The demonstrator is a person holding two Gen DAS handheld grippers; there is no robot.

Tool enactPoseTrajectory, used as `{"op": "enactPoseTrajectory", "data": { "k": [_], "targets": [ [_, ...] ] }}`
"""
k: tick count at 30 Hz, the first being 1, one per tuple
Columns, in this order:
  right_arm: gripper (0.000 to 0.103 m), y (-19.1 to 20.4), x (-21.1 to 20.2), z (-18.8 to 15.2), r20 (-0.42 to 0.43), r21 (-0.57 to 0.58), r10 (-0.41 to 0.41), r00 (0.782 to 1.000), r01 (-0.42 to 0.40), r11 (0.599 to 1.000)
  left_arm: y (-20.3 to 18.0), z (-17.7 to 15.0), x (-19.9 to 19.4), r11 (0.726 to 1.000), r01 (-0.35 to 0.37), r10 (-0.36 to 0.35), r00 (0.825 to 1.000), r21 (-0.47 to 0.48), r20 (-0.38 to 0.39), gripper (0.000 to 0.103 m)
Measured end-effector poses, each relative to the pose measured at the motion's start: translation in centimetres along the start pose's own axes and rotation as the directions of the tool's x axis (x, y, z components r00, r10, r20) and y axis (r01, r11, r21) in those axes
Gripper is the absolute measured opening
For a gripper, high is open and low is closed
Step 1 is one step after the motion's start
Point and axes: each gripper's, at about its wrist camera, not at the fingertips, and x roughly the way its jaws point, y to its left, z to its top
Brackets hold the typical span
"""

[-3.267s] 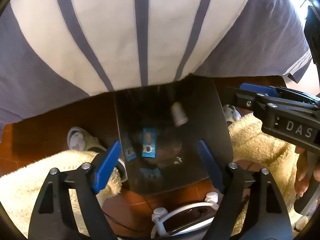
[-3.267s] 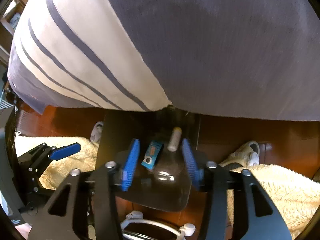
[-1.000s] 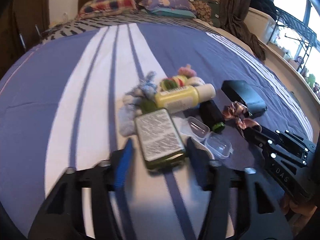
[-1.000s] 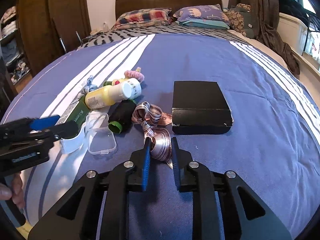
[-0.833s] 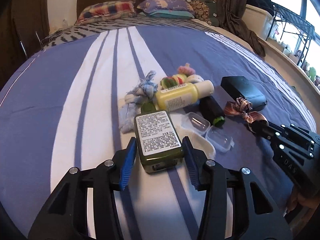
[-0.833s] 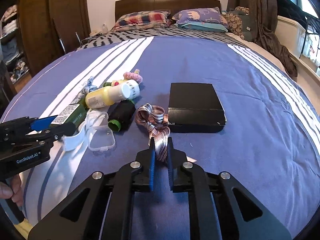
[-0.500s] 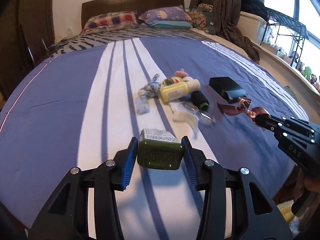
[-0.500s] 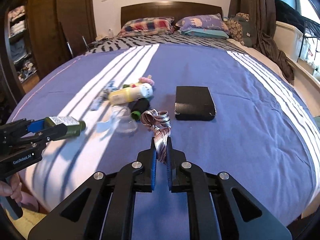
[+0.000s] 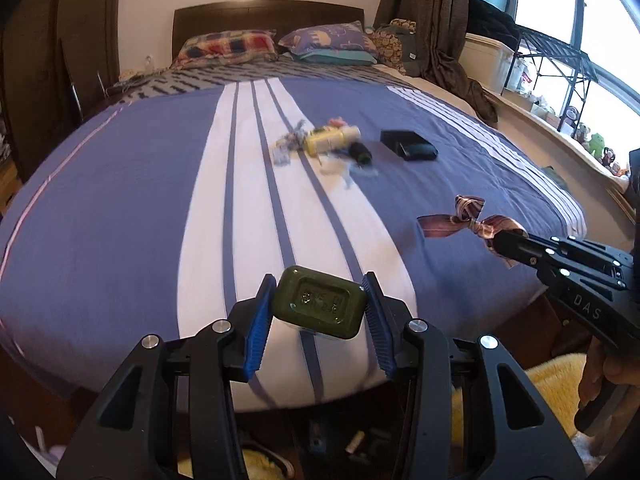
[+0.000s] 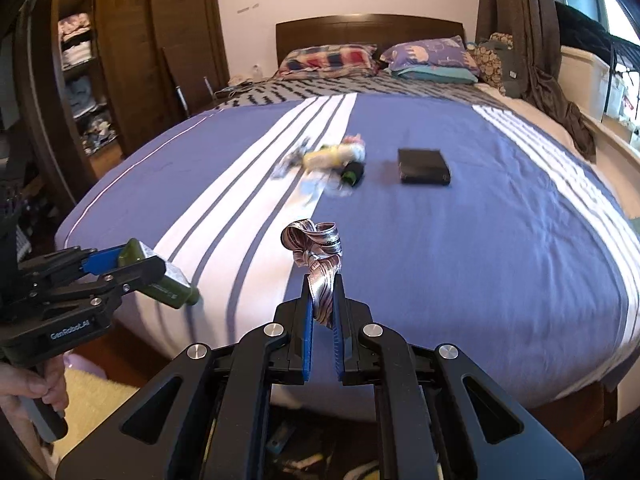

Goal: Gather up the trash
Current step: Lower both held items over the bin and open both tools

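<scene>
My left gripper (image 9: pixel 319 309) is shut on a dark green bottle (image 9: pixel 320 307) and holds it in the air above the bed's foot edge, base towards the camera. The bottle also shows in the right wrist view (image 10: pixel 166 280). My right gripper (image 10: pixel 322 304) is shut on a crumpled pink-brown ribbon (image 10: pixel 316 256) and holds it above the bed. The ribbon also shows in the left wrist view (image 9: pixel 468 220). A dark bin with trash (image 9: pixel 344 444) stands on the floor below the bed's foot.
On the striped blue bedspread (image 10: pixel 480 220) lie a yellow bottle (image 10: pixel 332 157), a small black bottle (image 10: pixel 352 171), a clear plastic case (image 10: pixel 316 188), cloth scraps (image 9: pixel 288 142) and a black box (image 10: pixel 424 166). Pillows and headboard stand behind. A cream rug (image 9: pixel 552 392) covers the floor.
Both grippers closed on their items, lifted them off the bed and pulled back towards the foot. The green bottle has tipped so its base faces the camera.
</scene>
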Motion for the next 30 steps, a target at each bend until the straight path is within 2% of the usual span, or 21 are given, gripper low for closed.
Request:
{"op": "enactPoseTrajectory", "data": {
  "k": [11, 20, 25, 30],
  "targets": [
    [0.01, 1.6, -1.1, -7.3, -0.101, -0.032, 0.019, 0.995, -0.023, 0.999, -2.2, -7.4, -2.0, 0.998, 0.061, -0.061, 0.996, 0.009, -0.058, 0.042],
    [0.01, 2.7, 1.3, -11.9, -0.229, -0.018, 0.053, 0.972, -0.059, 0.998, -2.5, -12.3, 1.2, 0.996, 0.084, -0.086, 0.983, -0.017, -0.16, 0.042],
    [0.01, 2.1, 4.1, -14.4, -0.315, 0.024, 0.07, 0.947, -0.066, 0.998, -2.0, -15.0, 4.4, 0.997, 0.081, -0.083, 0.969, -0.021, -0.231, 0.042],
    [0.01, 1.8, 7.1, -16.9, -0.392, 0.058, 0.081, 0.916, -0.063, 0.996, -1.6, -17.7, 7.8, 0.994, 0.099, -0.108, 0.938, -0.044, -0.328, 0.042]
  ]
}}
